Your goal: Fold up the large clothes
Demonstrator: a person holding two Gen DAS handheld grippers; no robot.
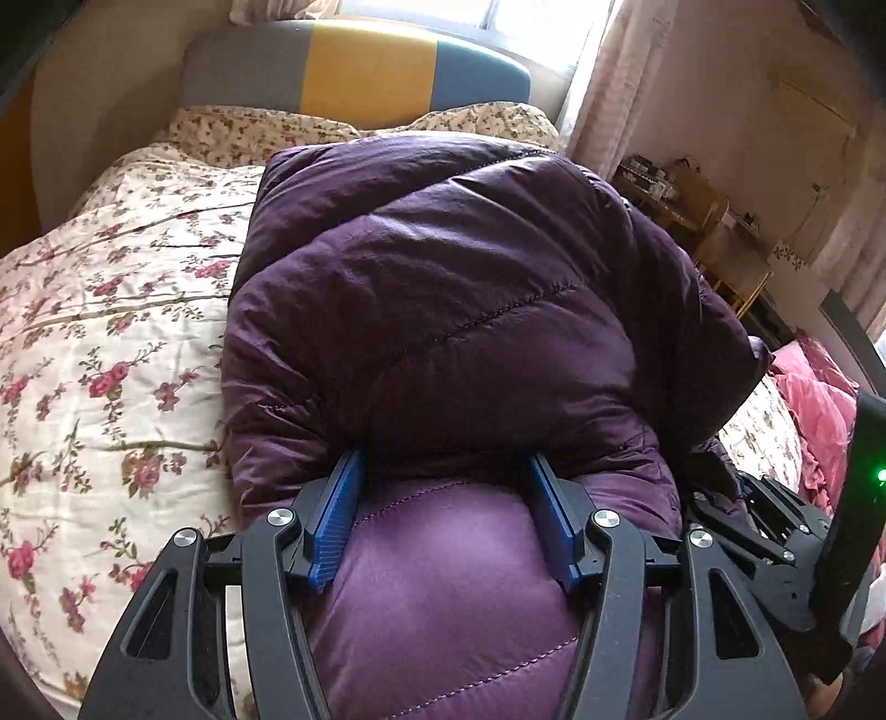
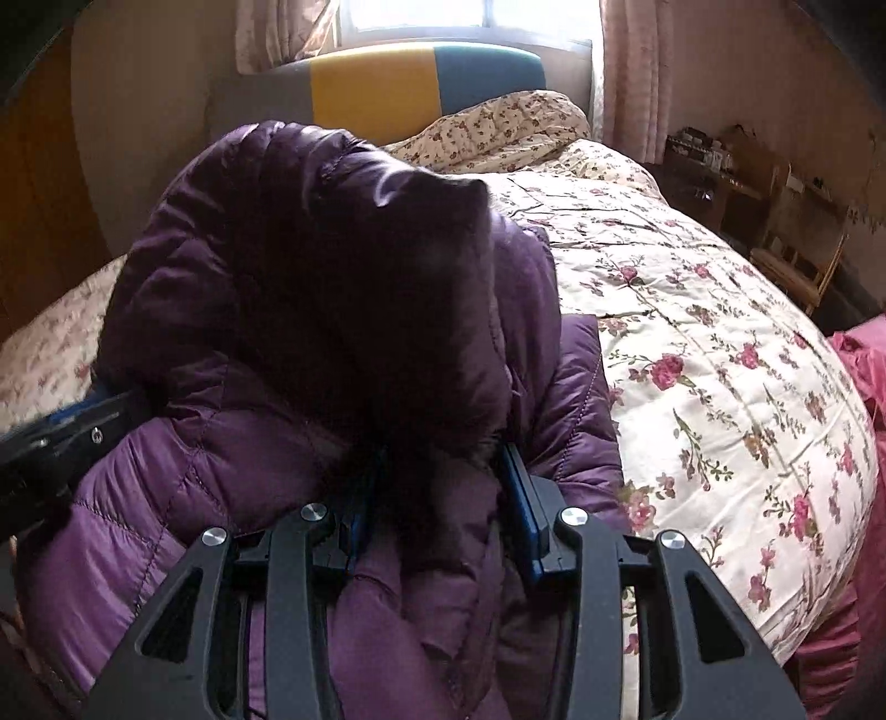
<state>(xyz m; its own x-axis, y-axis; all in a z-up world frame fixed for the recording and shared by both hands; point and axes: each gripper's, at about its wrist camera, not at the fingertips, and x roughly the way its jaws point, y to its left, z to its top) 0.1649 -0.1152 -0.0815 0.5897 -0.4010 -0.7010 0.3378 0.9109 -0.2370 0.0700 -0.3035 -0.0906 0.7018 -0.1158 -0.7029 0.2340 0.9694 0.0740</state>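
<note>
Bedroom scene: bed (image 1: 83,343) with floral cream quilt (image 2: 720,343), headboard (image 1: 360,72) in grey/yellow/teal blocks at 12 o'clock, window (image 2: 470,22) behind it with curtains either side. Pillow (image 2: 498,127) in a small floral print lies against the headboard. Wooden shelving (image 1: 703,221) at 2 o'clock in the left wrist view, pink bedding (image 1: 814,399) at 3 o'clock.

Purple puffer jacket (image 1: 454,310) sits mid-bed, bunched and folded over on itself, filling the centre of both views.

Left tongs (image 1: 448,487): blue pads (image 1: 338,498) pressed against a thick fold of the jacket from both sides, gripping it, with padded fabric bulging over the tips. Right tongs (image 2: 443,482): clamped on a darker, shadowed flap of the same jacket; left pad mostly buried in fabric, right pad visible at 5 o'clock of the flap.

Each tool shows in the other's view: right one at 4 o'clock in the left wrist view, left one at 9 o'clock in the right wrist view, just beside the jacket.
</note>
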